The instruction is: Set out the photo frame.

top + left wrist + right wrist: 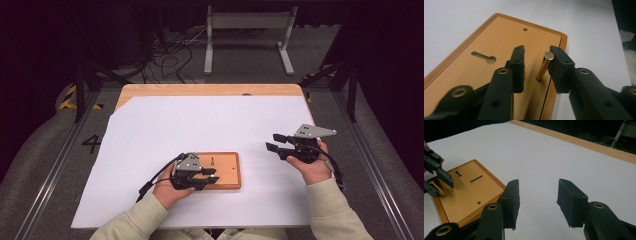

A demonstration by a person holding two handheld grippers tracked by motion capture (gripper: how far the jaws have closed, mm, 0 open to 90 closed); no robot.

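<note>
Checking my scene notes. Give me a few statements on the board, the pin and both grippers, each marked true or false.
1. The brass pin stands in the wooden board. True.
2. The left gripper has the pin between its jaws. True; one jaw touches the pin, the other stands clear.
3. The right gripper holds a screw. False; its jaws are open with nothing between them, above the white sheet.
4. The board has a keyhole slot. True.
5. The board lies at the table's far edge. False; it lies on the near half, by the left hand.

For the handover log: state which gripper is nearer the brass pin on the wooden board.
Left. The left gripper has the brass pin between its jaws; the right gripper hangs apart, off the wooden board.
</note>
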